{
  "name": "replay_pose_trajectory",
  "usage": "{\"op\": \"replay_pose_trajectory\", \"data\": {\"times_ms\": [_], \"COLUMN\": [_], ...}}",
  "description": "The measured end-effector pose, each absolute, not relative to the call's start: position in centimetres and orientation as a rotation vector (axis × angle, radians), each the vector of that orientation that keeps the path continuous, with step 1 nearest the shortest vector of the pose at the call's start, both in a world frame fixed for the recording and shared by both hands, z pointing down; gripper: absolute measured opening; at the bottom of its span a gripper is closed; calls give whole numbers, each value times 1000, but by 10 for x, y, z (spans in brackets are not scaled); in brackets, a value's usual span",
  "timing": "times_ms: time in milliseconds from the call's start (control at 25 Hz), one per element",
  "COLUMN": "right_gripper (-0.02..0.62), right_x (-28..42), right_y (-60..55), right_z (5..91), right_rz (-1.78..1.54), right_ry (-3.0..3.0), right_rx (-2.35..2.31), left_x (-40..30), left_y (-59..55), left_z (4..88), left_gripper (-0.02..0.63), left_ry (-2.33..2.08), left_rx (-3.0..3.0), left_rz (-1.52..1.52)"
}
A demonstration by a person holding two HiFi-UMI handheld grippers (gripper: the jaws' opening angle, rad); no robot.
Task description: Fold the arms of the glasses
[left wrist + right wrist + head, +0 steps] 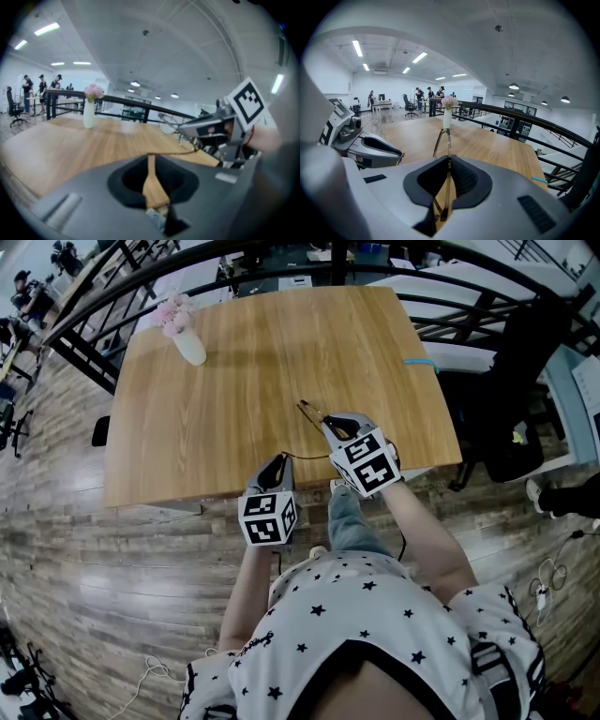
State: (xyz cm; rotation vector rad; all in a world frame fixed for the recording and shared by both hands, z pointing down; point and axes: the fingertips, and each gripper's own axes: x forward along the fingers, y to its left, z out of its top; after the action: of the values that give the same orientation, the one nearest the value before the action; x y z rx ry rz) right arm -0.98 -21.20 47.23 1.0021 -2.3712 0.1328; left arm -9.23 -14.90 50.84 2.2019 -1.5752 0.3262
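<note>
The wooden table point(234, 409) is filling the head view. Over its near edge, right of centre, the right gripper point(325, 418) is clamping a thin frame; just left along that edge, the left gripper point(279, 461) is pinching with jaws nearly together. A white vase point(190, 346) of pink flowers is standing near the table's far left corner. The glasses point(448, 143) are hanging just above the near edge, front projecting past the right jaws, their unfolded temple arm point(173, 153) stretching to the left gripper, which is gripping its end
</note>
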Motion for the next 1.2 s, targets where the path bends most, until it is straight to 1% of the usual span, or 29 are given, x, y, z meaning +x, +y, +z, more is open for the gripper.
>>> {"op": "replay_pose_trajectory", "data": {"times_ms": [1200], "right_gripper": [31], "right_x": [-40], "right_y": [-188], "right_z": [479], "right_rz": [159], "right_ry": [-2401], "right_rx": [923], "left_x": [-92], "left_y": [-184], "left_z": [484], "left_gripper": [12], "left_ry": [-1611], "left_rx": [2241], "left_rz": [294]}}
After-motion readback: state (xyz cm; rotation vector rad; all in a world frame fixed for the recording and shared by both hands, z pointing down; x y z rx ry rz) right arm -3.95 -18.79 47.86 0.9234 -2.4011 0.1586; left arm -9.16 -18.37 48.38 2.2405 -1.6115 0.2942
